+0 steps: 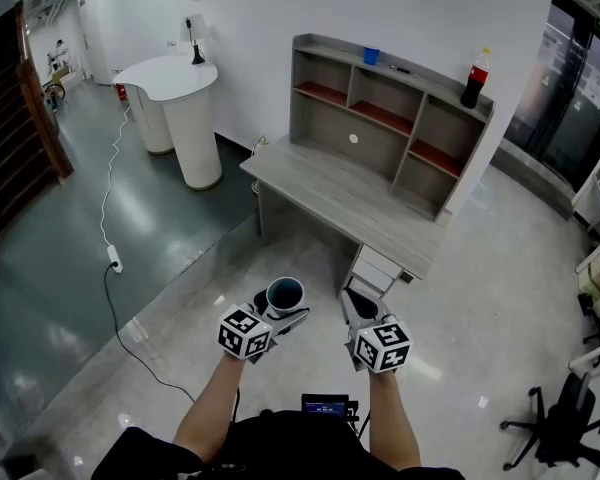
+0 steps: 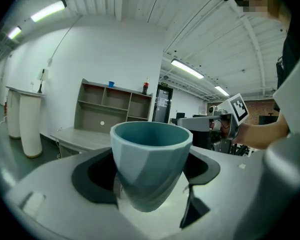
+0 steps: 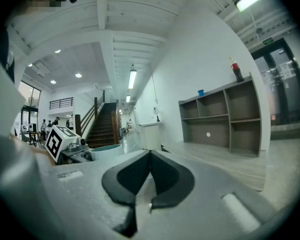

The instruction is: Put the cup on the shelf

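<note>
The person stands on the glossy floor (image 1: 460, 298), well short of the desk (image 1: 330, 193), with both arms held out in front. The left tongs (image 1: 280, 313) are clamped around a teal cup (image 1: 285, 293), which sits upright between the pads with its mouth open to the ceiling, off the ground and well apart from the shelf (image 1: 380, 118) that stands on the back of the desk. The right tongs (image 3: 149, 176) are clenched with nothing in them, their tips meeting, just beside the left pair. On top of the shelf sit a small blue cup (image 1: 371, 56) towards the left and a dark bottle (image 1: 474, 78) with a red cap at the right end. A white stand (image 1: 180, 108) is off to the left, with a cable (image 1: 110, 218) trailing over the floor.
</note>
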Tool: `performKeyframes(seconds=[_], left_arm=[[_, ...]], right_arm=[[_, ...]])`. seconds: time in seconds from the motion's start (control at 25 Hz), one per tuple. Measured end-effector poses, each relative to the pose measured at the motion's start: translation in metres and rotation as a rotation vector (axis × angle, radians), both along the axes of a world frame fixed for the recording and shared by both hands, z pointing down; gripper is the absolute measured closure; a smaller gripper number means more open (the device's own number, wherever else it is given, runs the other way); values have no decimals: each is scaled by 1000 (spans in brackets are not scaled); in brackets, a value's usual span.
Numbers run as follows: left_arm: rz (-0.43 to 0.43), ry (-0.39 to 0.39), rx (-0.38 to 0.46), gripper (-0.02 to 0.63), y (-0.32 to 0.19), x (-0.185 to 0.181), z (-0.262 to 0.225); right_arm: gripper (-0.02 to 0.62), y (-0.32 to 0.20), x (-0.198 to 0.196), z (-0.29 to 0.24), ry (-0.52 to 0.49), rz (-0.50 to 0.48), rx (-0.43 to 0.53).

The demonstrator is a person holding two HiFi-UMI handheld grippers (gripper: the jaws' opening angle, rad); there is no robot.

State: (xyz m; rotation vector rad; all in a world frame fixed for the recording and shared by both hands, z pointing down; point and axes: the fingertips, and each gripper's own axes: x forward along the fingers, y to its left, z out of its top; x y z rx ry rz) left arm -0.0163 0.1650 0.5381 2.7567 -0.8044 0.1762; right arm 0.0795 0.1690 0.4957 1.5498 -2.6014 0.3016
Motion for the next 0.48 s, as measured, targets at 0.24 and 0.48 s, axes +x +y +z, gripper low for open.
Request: performKeyframes(seconds=[0.24, 0.48], left_arm=[[-8, 43, -10, 206, -2, -1, -7], [-4, 40, -1, 207, -1, 3, -9]], right_arm=[[598, 1, 0, -2, -5, 0, 2], [598, 2, 3, -3, -14, -3, 2]])
